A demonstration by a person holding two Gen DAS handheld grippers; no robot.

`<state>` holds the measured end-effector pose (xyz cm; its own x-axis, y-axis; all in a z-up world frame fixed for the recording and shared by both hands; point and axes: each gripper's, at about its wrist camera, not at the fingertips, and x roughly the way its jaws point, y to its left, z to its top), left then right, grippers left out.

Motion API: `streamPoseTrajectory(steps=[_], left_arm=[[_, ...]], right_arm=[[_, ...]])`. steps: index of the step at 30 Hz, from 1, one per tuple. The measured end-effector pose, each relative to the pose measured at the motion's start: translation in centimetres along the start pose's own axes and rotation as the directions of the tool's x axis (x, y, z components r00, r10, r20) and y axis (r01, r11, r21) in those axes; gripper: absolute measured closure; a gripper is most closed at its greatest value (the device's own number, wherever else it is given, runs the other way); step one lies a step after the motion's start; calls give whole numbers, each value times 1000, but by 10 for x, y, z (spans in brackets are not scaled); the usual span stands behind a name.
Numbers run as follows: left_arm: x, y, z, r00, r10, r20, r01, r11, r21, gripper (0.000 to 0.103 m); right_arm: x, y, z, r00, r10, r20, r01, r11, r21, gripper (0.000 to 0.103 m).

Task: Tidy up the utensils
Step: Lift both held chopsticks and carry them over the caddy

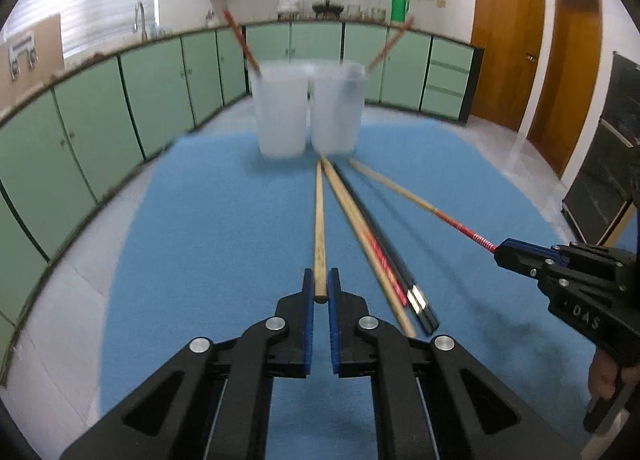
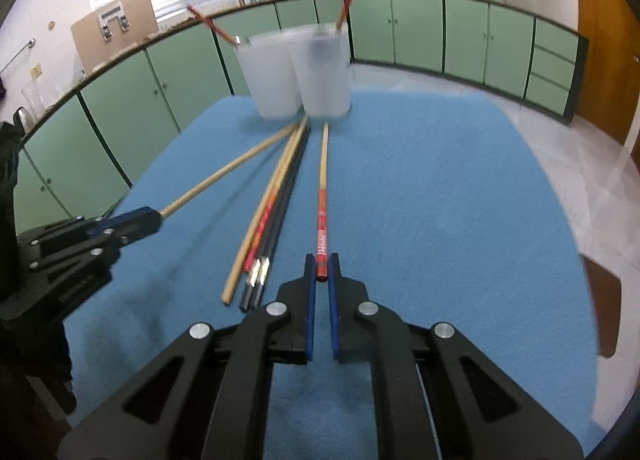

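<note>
Two frosted plastic cups [image 1: 282,112] [image 1: 338,108] stand side by side at the far end of a blue mat [image 1: 224,244], each with a red-ended chopstick leaning in it. My left gripper [image 1: 321,294] is shut on the end of a plain wooden chopstick [image 1: 319,228]. My right gripper [image 2: 321,274] is shut on the end of a red-handled chopstick [image 2: 322,200]; it also shows in the left wrist view [image 1: 500,252]. Between them lie a plain wooden chopstick [image 1: 360,236], a red one and two black chopsticks [image 1: 404,284] on the mat.
Green cabinets [image 1: 132,100] run along the back and left. Wooden doors [image 1: 508,40] stand at the right. The white tabletop [image 1: 60,300] shows around the mat.
</note>
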<state>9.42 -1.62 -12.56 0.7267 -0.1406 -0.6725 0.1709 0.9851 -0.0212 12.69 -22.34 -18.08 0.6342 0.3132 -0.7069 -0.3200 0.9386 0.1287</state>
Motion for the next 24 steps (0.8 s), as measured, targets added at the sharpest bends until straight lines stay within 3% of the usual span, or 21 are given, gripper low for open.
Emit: streamPoseTrajectory(steps=[5,12,24], left_arm=[[-30,9,29,995,-10,96,9,1000,15,97],[-45,15,70,985,-37,171,32,999,32,97],[-38,18,124,976,-97,194,80,992,97,97]], right_arm=[[-24,-4,27,999,-1,54,2,1000,-23,98],[-52,-5,75,993,20,115,-13,998,-63,98],[-68,10,158,991,84,107,-64,982,-176,98]])
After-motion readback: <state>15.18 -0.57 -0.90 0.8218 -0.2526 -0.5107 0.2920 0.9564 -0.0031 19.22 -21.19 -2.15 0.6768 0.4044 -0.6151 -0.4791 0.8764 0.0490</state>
